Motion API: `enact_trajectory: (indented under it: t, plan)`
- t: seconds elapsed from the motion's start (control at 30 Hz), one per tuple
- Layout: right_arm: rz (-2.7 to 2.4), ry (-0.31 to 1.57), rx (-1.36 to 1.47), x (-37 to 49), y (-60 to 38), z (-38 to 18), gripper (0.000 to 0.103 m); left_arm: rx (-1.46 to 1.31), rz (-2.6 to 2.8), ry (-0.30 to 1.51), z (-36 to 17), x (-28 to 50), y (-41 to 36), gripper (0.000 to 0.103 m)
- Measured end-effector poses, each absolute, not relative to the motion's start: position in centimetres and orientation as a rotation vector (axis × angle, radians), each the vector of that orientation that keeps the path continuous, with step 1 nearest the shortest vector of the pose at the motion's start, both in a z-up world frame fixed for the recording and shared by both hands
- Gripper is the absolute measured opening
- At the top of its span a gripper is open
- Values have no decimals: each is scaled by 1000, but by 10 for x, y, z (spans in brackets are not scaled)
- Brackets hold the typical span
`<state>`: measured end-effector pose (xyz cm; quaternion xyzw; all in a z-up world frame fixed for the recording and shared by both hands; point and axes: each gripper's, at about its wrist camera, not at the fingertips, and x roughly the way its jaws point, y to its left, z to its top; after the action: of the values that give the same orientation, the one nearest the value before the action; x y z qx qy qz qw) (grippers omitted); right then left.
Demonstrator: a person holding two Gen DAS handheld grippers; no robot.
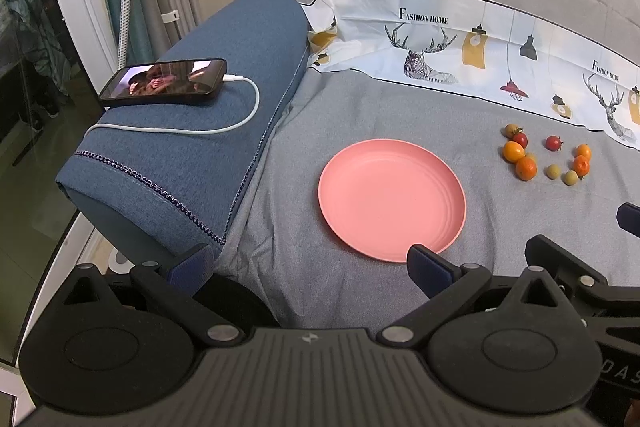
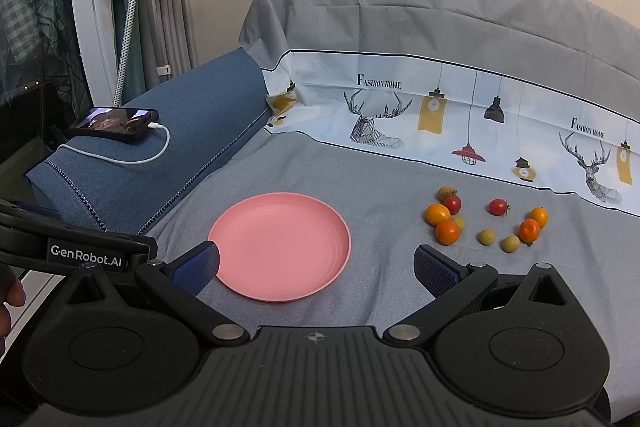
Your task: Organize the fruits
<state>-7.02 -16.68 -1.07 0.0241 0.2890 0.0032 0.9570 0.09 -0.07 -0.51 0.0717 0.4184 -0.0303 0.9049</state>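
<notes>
Right gripper (image 2: 316, 265) and left gripper (image 1: 308, 269) both spread wide, empty (staging); pink plate (image 2: 280, 247) sits bare beside the cherry tomatoes (image 2: 486, 221), likely their destination.

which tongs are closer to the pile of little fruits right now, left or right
Right. The right tongs hang open with the fruits just ahead, past the right finger. The left tongs sit open behind the pink plate, the fruits far off to their right.
</notes>
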Motion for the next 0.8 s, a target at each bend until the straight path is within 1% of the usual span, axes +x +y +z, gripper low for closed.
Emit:
enact_trajectory:
  t: [0.7,0.8]
  plan:
    - [15,586,89,-68,-170,-16,102,162,-57,860,-6,3,-2,103]
    - [29,587,136,-66,-174,-16,102,193,-47,853,-7,4,-4,103]
